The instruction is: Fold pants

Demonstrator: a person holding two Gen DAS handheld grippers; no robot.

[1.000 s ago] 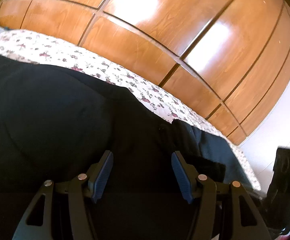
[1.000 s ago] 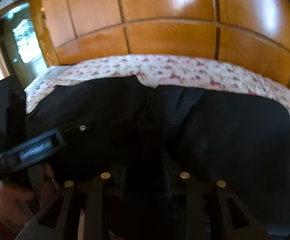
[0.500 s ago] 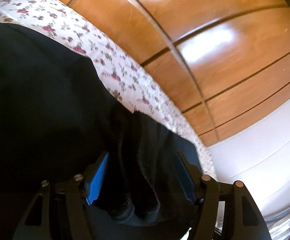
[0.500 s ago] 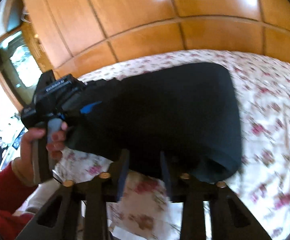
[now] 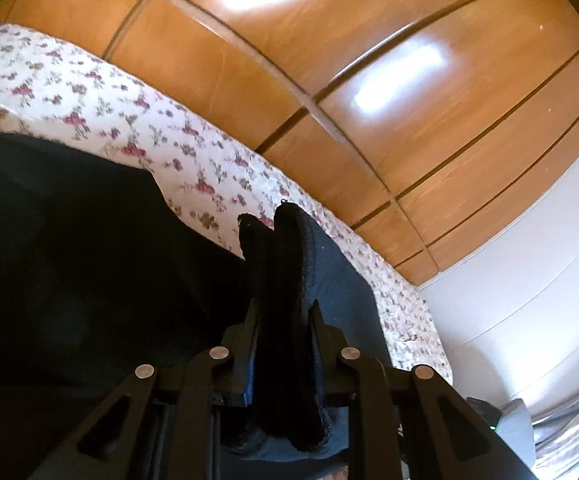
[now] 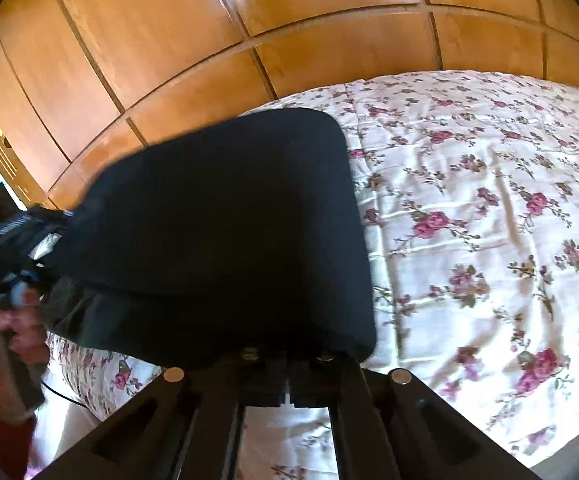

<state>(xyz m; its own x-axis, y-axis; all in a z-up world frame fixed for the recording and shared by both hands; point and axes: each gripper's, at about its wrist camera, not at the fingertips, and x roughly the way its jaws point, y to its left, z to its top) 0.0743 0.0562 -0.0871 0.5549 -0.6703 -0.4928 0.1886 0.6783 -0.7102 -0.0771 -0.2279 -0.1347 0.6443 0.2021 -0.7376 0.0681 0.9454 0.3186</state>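
Pants (image 6: pixel 225 236) on the bed (image 6: pixel 489 240) were loose before, but now the left tool (image 5: pixel 283 320) is closing on their thick edge and the right tool (image 6: pixel 285 360) has pinched their near edge, ready to fold.

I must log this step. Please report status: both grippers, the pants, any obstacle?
Left gripper closing, pants bunched between fingers. Right gripper shut on pants' near edge. Pants folded on floral bedspread. No obstacle visible.
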